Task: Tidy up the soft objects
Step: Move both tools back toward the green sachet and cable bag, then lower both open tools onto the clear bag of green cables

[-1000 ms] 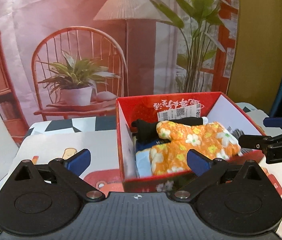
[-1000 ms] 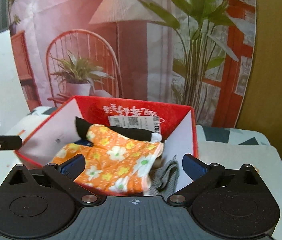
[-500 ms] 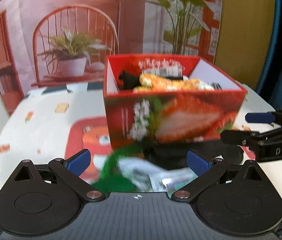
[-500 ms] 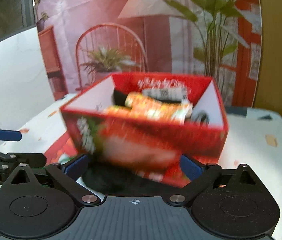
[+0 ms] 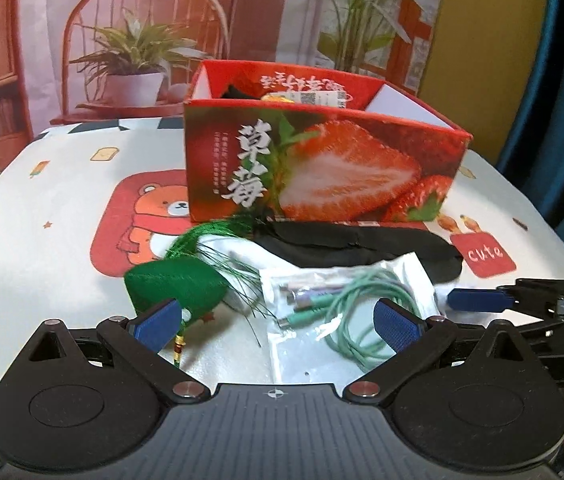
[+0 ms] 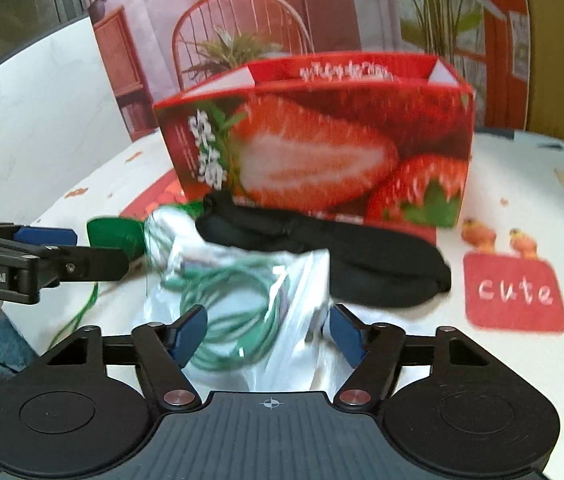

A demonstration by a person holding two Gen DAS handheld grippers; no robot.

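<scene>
Between closing right tongs: bagged green cable, ungripped; left tongs wide.

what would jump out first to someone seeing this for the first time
The red strawberry box dominates the table's middle. Before it lie a black sleep mask, a green tasselled pouch on the left, and a clear bag with a green cable between the right gripper fingers.

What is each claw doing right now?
Left gripper: open, holding nothing.
Right gripper: jaws just been closing around the bagged cable, not yet gripping.
</scene>
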